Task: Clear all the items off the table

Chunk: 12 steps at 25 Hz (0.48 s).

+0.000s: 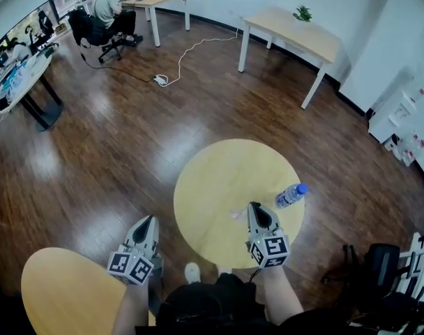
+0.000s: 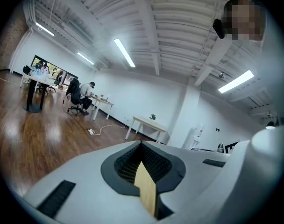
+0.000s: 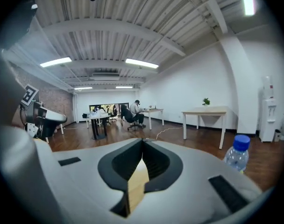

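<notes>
The bottle [image 1: 291, 195] rests on the round tabletop [image 1: 212, 180], near the right gripper [image 1: 254, 204], to its right and slightly ahead, not touching. That gripper and the left gripper [image 1: 150, 218] are both closed on nothing.

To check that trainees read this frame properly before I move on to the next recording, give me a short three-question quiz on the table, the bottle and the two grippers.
1. True or false: the water bottle stands on the round table.
2. Multiple choice: the bottle's cap is A) red B) blue C) white.
3. Fill in: the jaws of the left gripper and the right gripper are both ____.
Key: 1 true; 2 B; 3 shut, with nothing between them.
</notes>
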Each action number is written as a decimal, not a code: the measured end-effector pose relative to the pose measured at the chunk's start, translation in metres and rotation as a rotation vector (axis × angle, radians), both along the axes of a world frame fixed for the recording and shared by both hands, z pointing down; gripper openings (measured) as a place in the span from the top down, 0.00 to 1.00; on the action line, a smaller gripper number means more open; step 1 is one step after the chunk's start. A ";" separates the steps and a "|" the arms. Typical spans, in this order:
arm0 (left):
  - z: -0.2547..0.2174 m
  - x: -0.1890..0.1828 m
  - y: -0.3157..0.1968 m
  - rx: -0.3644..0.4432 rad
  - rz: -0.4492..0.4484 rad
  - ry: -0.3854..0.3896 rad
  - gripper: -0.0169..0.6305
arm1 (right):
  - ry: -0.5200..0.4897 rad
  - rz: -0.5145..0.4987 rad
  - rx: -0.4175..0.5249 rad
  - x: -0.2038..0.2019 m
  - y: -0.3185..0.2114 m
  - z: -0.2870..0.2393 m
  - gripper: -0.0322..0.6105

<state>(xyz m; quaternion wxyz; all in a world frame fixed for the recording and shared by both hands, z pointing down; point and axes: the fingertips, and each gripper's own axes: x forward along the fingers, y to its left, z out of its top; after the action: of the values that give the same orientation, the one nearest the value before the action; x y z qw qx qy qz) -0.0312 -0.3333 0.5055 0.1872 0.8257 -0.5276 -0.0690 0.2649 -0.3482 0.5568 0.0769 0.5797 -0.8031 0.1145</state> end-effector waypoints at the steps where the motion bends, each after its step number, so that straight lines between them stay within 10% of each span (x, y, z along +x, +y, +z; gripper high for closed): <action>1: -0.007 -0.001 0.000 0.019 -0.003 0.001 0.97 | 0.001 -0.004 0.028 0.001 -0.001 -0.012 0.94; 12: -0.034 0.006 -0.014 0.139 -0.051 0.051 0.97 | 0.038 -0.038 0.162 0.012 -0.010 -0.069 0.95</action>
<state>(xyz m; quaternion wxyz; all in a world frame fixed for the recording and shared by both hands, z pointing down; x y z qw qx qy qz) -0.0256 -0.3475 0.4716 0.1412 0.8210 -0.5375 -0.1311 0.2766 -0.3577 0.4874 0.0470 0.5708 -0.8189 0.0367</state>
